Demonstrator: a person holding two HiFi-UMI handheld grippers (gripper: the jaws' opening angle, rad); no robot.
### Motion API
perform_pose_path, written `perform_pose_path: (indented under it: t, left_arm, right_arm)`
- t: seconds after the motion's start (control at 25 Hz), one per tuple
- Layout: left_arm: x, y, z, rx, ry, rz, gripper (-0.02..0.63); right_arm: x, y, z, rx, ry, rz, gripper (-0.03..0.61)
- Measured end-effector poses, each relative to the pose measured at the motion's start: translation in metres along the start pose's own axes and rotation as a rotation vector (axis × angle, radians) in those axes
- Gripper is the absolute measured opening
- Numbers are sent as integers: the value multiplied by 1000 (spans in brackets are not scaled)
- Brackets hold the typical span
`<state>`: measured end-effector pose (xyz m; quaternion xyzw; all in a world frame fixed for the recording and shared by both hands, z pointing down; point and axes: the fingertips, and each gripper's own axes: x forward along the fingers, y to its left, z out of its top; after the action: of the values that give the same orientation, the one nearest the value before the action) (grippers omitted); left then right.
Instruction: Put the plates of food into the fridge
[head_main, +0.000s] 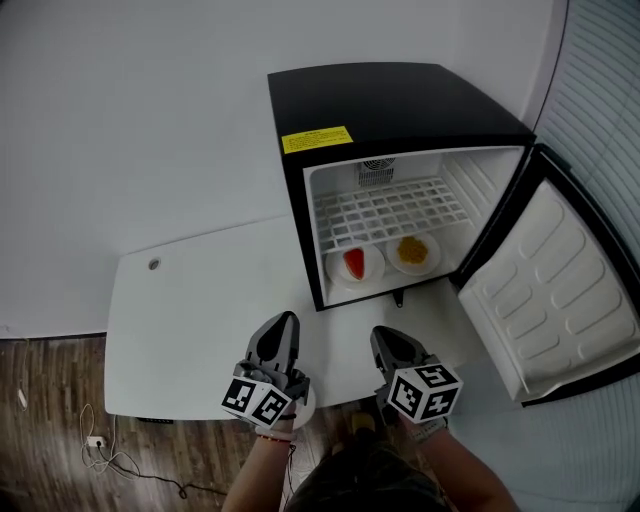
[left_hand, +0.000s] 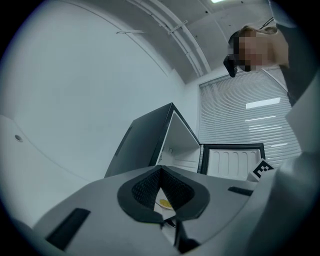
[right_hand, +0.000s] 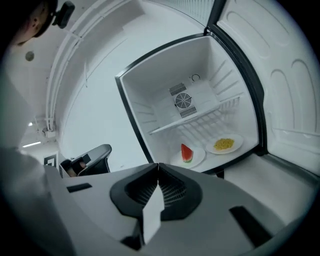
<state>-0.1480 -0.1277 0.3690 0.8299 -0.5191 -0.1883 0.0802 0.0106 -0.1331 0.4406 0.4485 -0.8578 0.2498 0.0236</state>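
Note:
A black mini fridge (head_main: 400, 110) stands open on the white table (head_main: 190, 310). On its floor sit two white plates: one with a watermelon slice (head_main: 355, 264) on the left, one with yellow corn (head_main: 413, 251) on the right. The right gripper view shows both, the watermelon plate (right_hand: 187, 154) and the corn plate (right_hand: 224, 144). My left gripper (head_main: 283, 320) and right gripper (head_main: 385, 335) hover side by side in front of the fridge, near the table's front edge. In the left gripper view the left gripper (left_hand: 161, 169) has its tips touching, holding nothing. The right gripper (right_hand: 158, 165) is shut and empty too.
The fridge door (head_main: 545, 290) hangs wide open to the right. A white wire shelf (head_main: 390, 210) spans the fridge above the plates. Window blinds (head_main: 605, 80) fill the far right. A cable and plug (head_main: 100, 445) lie on the wooden floor at lower left.

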Motion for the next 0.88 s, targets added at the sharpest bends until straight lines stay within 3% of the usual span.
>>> perform_pose_path:
  t: [0.16, 0.4, 0.76, 0.88]
  left_arm:
    - [-24, -9, 8, 28, 5, -2, 6]
    - [-70, -7, 16, 87, 14, 27, 6]
    - [-134, 18, 18, 122, 22, 148, 6]
    - [-155, 28, 15, 120, 25, 195, 6]
  right_arm:
    - [-15, 22, -9, -57, -1, 28, 8]
    - [-25, 52, -40, -64, 32, 78, 8]
    - [-25, 90, -105, -93, 171, 149, 8]
    - [-26, 98, -134, -34, 252, 166, 9]
